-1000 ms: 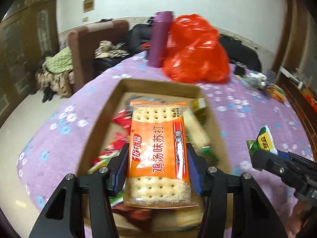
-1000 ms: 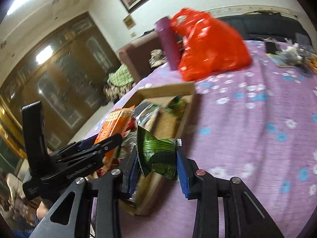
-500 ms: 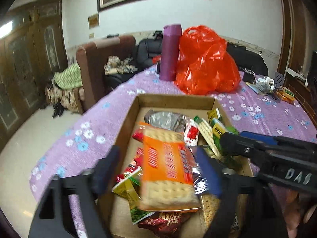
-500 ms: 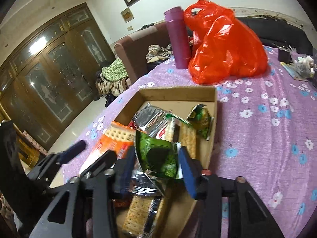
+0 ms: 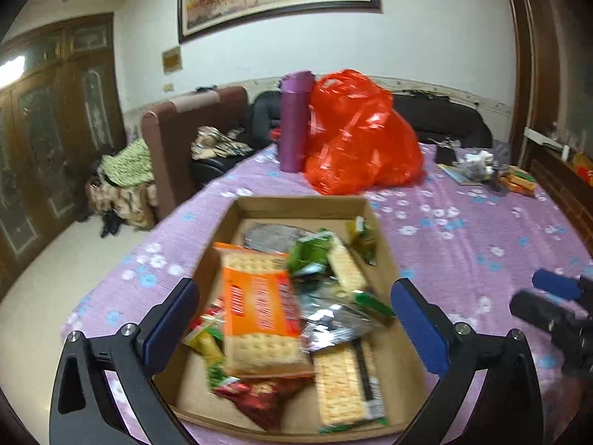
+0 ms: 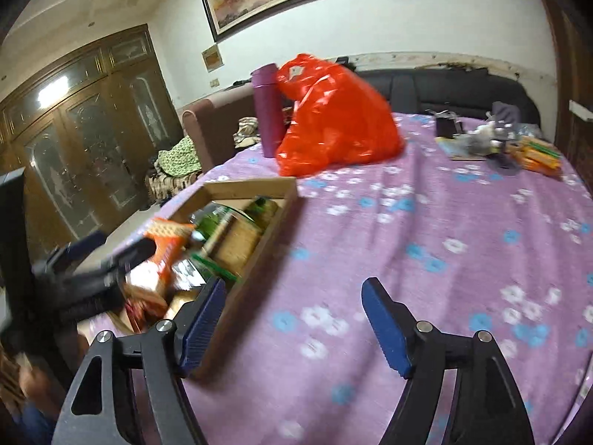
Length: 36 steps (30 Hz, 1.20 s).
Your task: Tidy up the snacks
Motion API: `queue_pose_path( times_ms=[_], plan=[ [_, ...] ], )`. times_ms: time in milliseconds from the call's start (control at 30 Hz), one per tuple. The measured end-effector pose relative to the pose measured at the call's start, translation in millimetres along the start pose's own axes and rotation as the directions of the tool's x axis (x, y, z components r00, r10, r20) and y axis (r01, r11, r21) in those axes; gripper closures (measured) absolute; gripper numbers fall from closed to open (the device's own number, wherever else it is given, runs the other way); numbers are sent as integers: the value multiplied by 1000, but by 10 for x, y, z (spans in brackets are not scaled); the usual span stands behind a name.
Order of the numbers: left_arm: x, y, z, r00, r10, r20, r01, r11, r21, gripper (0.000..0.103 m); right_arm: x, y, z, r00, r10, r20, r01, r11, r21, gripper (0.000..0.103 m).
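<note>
Snacks, assorted, one lot, gathered in the cardboard box (image 5: 237, 215) that sits near the left edge of the table (image 6: 426, 222), on its purple flowered cloth. Item one: orange cracker packet (image 5: 261, 307), lying flat on top of the pile toward the box's left wall, label up, so it rests on the softer bags rather than under them. Item two: green wrapped snack (image 5: 309, 254), toward the far middle of the box, beside a long pale cracker sleeve (image 5: 346, 265). Item three: silver foil bags (image 5: 333, 320), mid-box, partly under the orange packet. Item four: second cracker packet (image 5: 346, 382), flat against the near right corner. Item five: red wrapper (image 5: 259, 396), near edge, half buried. My left gripper (image 5: 296, 319) hangs above the box with its blue pads spread wide and nothing between them. My right gripper (image 6: 292, 319) is equally wide and empty, aimed over bare cloth just beside the box's right wall. Not in the lot: red plastic bag (image 5: 359, 133) and purple flask (image 5: 294, 122), touching each other at the table's far edge; small clutter (image 6: 519, 148) at the far right corner. Judgement: the box is well filled; any remaining snacks would likely come from that far-right clutter.
</note>
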State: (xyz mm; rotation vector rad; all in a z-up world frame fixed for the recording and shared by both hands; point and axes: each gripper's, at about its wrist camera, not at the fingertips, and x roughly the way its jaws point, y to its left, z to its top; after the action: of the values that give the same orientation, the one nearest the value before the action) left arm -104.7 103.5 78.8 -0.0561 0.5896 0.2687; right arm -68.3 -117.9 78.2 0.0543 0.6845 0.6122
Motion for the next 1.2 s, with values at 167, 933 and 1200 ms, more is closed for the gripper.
queue_pose_path(
  times_ms=[167, 933, 1200],
  plan=[
    [-15, -152, -46, 1000, -18, 0, 18, 1000, -10, 0, -164, -131, -263, 993, -102, 58, 106, 992, -65, 19],
    [-82, -714, -93, 981, 193, 31, -195, 964, 181, 0, -272, -300, -326, 985, -99, 140, 105, 994, -39, 12],
    [-80, -732, -110, 981, 195, 13, -194, 962, 192, 0, -265, -330, -315, 985, -101, 141, 106, 994, -29, 11]
  ],
)
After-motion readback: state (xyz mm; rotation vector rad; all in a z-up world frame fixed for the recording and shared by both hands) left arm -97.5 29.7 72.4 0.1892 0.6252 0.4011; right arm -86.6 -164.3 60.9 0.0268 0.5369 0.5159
